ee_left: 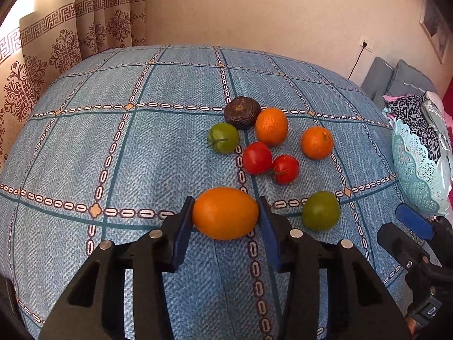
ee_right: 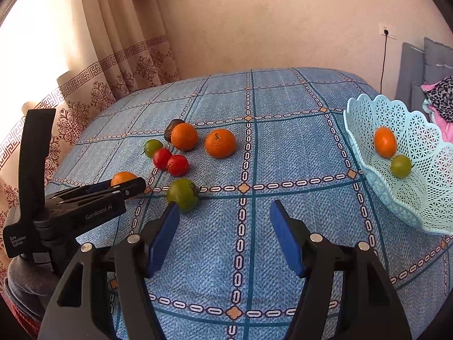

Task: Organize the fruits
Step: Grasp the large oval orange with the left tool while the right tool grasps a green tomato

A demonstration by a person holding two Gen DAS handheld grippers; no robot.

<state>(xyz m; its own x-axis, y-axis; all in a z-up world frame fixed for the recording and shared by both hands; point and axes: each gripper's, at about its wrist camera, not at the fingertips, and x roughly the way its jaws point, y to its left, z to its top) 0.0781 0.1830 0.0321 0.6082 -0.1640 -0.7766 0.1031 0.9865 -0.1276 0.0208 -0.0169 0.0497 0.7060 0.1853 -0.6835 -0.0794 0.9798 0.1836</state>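
Left hand-held gripper (ee_left: 225, 215) is pinching the oval orange fruit (ee_left: 225, 213) by its two ends, lower centre of the left wrist view. Whether it's off the table (ee_left: 141, 147) I can't tell.

Risks, as I judge them:
- smooth rounded skin, pads on the tips only — could squirt out on the way to the basket (ee_right: 396, 206) at right
- green tomato (ee_left: 321, 211) sits just right of it; a sideways swing could knock it rolling

Fruit is glossy, evenly orange, egg-shaped — looks firm.

Right hand-held gripper (ee_right: 223, 226) is spread wide, holding nothing. Basket already has an orange (ee_right: 385, 141) and a green one (ee_right: 401, 166).
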